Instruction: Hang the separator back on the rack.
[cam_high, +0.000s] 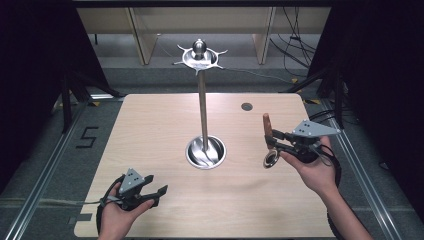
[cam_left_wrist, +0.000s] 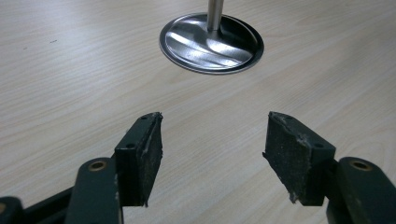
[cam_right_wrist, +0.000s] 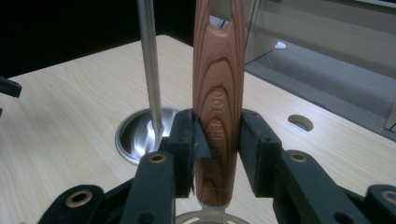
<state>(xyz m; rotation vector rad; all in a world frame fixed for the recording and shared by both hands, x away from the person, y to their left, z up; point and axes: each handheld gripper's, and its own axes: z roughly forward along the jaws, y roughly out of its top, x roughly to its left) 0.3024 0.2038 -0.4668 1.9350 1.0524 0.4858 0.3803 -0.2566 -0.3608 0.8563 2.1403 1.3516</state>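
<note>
A pale wooden desk (cam_high: 150, 130) is seen from above, with a person's hands entering from the near edge. At the left, the left hand rests low on the desk and holds the left tongs (cam_high: 159, 194), whose two black pads stand well apart with only bare wood between them. In the left gripper view those tongs (cam_left_wrist: 212, 154) point toward the round steel base of a stand. In the middle of the desk, the stand (cam_high: 203, 107) rises as a thin upright metal pole from a shiny dish-shaped base to a hooked crown with a ball on top. At the right, well apart from the stand, the right tongs (cam_high: 272, 142) are raised above the desk and clamped on a wooden-handled utensil (cam_high: 267, 127). Its handle (cam_right_wrist: 218, 98) stands upright between the pads, and its round metal head hangs below.
</note>
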